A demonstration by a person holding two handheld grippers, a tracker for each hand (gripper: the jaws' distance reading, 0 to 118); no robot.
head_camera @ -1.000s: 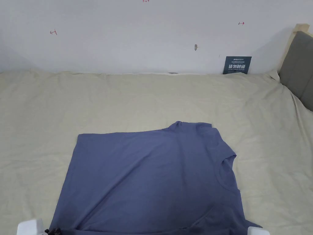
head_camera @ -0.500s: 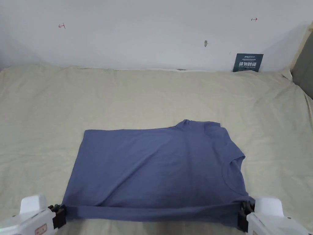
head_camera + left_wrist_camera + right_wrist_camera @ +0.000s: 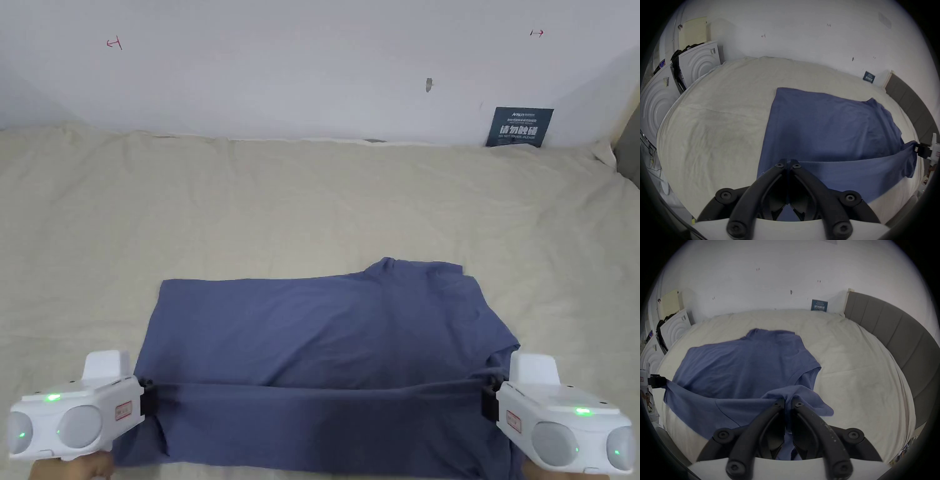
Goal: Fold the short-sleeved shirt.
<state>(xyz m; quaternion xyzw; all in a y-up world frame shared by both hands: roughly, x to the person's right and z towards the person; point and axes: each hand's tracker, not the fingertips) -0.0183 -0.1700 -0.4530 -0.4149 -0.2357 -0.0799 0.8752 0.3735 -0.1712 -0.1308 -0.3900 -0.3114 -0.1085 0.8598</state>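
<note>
Covering the whole work surface is a cream, lightly wrinkled bed sheet (image 3: 312, 206), which runs back to a plain white wall (image 3: 300, 69) bearing a few small red marks and a dark blue sign (image 3: 519, 127) propped at the sheet's far right edge. A grey padded headboard (image 3: 899, 331) borders the bed on the right, and white moulded panels (image 3: 698, 63) stand beyond its left end. On the near half of the sheet lies the blue short-sleeved shirt (image 3: 325, 325), its far part spread flat, its collar end toward the right. The near edge is lifted off the sheet and drawn into a taut straight line between the two tools. The left gripper (image 3: 147, 396) is clenched on the shirt's near left corner, both jaws pressed together with a thin line of blue cloth between them in the left gripper view. The right gripper (image 3: 489, 395) is likewise clamped on the near right corner, where bunched fabric spills over its jaw tips.
</note>
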